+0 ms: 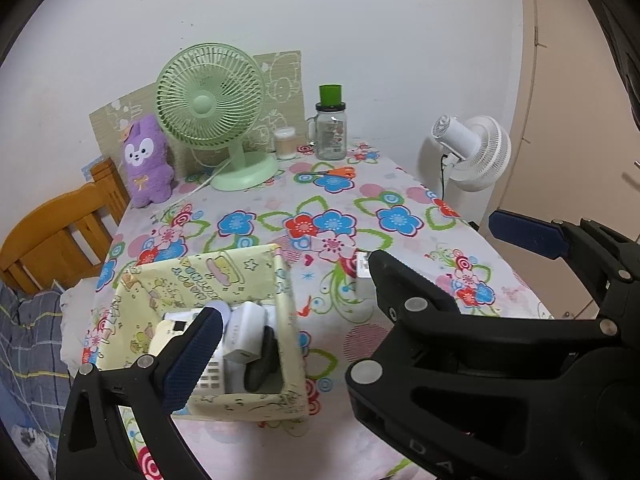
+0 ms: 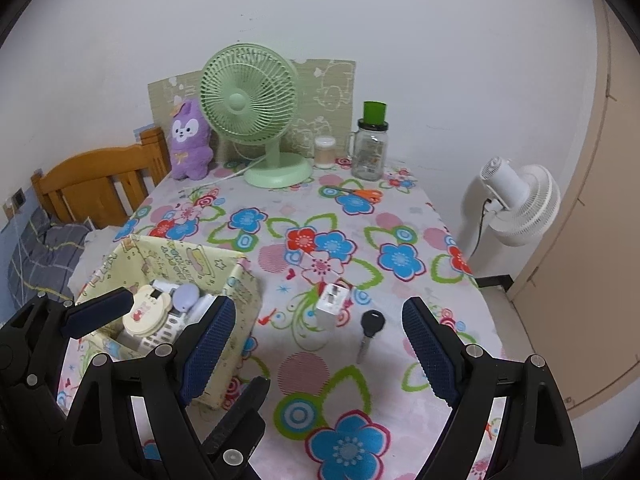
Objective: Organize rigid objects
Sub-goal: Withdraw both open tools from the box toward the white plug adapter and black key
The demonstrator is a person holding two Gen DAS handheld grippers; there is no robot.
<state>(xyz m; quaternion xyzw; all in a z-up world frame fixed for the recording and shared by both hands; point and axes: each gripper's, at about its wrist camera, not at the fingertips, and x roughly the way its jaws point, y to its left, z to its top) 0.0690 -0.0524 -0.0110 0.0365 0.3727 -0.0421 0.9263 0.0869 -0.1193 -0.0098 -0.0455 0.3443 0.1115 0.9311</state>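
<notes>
Right wrist view has the right gripper hanging over the flowery table with its jaws spread wide and nothing between the pads. Just past the tips, a black-headed key lies flat on the cloth, and a small white plug adapter sits right beside it, a bit further in. Over on the left of that view is the left gripper, jaws also apart and empty, poised above the yellow cartoon-print box. The box already holds a bunch of stuff: a white remote, a white charger block, a dark oval thing I can't identify, a cream bear-shaped case and a lilac round piece. Further back, orange-handled scissors lie on the cloth, then along the wall a green fan, purple plush, glass jar with a green cup on top and a small clear tub. A white fan stands off the table's right edge.
</notes>
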